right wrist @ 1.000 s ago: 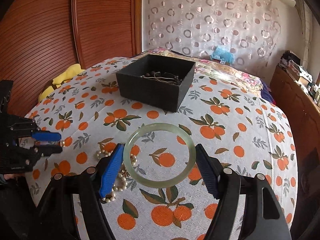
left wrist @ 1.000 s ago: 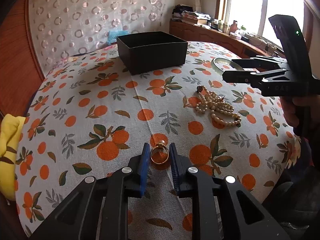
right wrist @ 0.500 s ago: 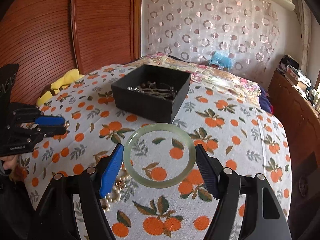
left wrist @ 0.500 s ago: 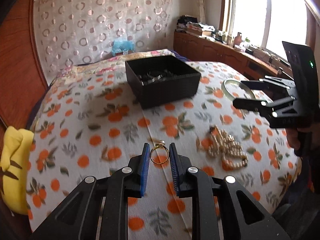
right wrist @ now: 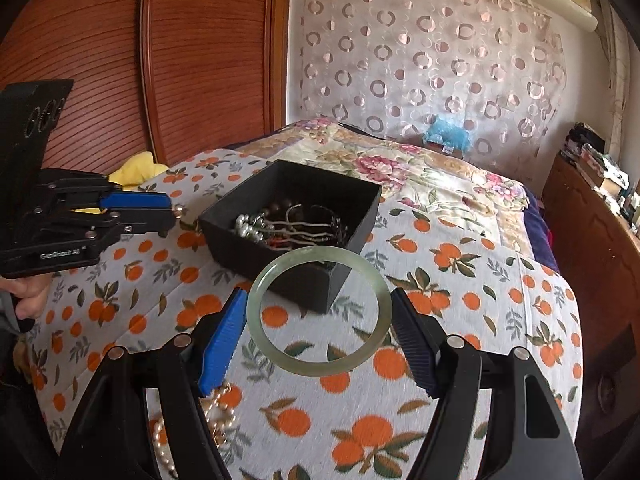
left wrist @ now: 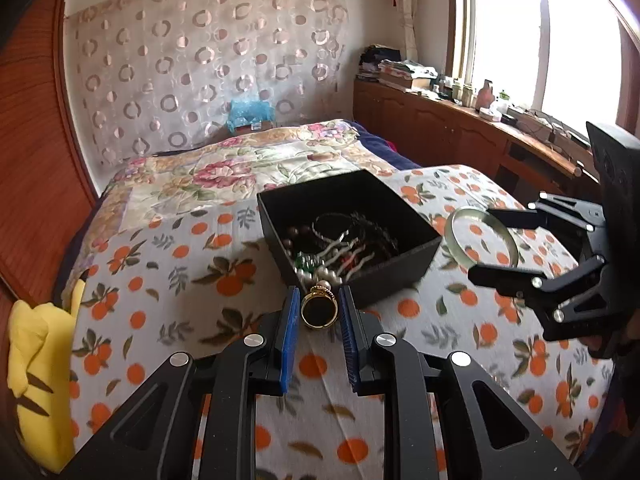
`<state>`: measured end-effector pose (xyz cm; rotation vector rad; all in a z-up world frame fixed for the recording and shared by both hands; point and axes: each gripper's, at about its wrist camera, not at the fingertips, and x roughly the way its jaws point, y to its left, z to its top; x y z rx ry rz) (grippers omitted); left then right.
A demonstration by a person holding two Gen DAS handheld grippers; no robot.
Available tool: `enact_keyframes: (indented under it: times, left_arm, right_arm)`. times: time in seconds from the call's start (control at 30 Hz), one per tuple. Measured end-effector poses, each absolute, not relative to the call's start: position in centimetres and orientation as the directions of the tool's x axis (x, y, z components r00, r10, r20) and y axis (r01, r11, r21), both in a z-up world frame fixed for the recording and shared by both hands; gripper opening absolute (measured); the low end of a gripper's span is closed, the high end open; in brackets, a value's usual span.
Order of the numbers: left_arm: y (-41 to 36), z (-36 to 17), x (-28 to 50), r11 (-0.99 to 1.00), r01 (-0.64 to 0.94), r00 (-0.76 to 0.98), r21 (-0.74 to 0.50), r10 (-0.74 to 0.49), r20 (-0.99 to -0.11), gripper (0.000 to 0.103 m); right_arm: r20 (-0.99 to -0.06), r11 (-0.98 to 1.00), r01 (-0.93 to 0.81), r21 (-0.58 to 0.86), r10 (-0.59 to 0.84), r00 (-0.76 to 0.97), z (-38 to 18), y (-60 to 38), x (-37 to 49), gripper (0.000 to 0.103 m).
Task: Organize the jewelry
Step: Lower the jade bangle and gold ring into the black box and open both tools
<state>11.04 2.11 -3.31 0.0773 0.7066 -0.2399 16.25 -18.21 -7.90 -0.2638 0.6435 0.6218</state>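
Your left gripper (left wrist: 319, 312) is clamped on a gold ring (left wrist: 319, 310), held above the cloth just short of the black box (left wrist: 400, 272). Your right gripper (right wrist: 318, 322) grips a pale green bangle (right wrist: 318, 314) across its width, near the box's corner. A pearl necklace (right wrist: 218, 412) lies on the orange-print cloth (right wrist: 460, 320) beneath it

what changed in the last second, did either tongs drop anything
No drops. The left tongs lifted the gold ring off the cloth and carried it to the near edge of the black box. The right tongs raised the jade bangle toward the box too. The pearl necklace stayed on the cloth; the box has not moved.
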Motion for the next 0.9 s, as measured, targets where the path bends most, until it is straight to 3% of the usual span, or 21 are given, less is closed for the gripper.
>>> enact_keyframes:
  times: [0.9]
  left_arm:
    - [2.1, -2.5, 18.3, 0.971, 0.23, 0.714, -0.066, -0.214, -0.667, 0.019]
  right_arm:
    - [-0.638, 0.749, -0.662, 0.01, 0.515, 0.573, -6.2, -16.3, 22.6, 0.075]
